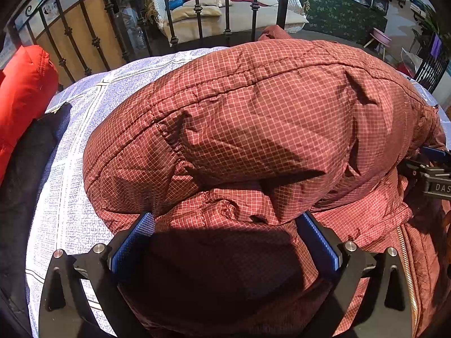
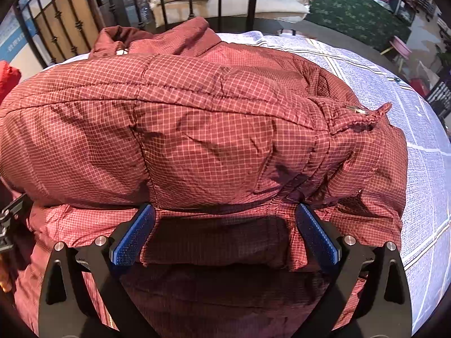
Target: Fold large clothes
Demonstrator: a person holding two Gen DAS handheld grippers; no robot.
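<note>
Both sets of jaws stand wide apart and grip nothing. Those of the left gripper [image 1: 224, 235] straddle the near, shaded edge of the dark red checked jacket [image 1: 253, 129], the blue pads [image 1: 132, 242] level with a folded-over layer. The right gripper [image 2: 224, 235] sits the same way, its pads [image 2: 317, 238] on either side of a flat lower flap under the bulging upper fold.

The jacket lies in a puffy heap on the bed's pale blue printed sheet [image 1: 70, 174], filling most of the middle. A gold zipper [image 1: 407, 264] runs along its near right side in the left view. In the right view the collar [image 2: 157, 38] reaches toward the far edge and a gathered cuff [image 2: 366, 119] points right.

Bare sheet [image 2: 422, 169] shows to the right of the jacket in the right view, and to the left of it in the left view. At the left edge lie a dark cloth [image 1: 25, 174] and a red padded item [image 1: 22, 93]. A black iron railing [image 1: 197, 8] closes the far edge.
</note>
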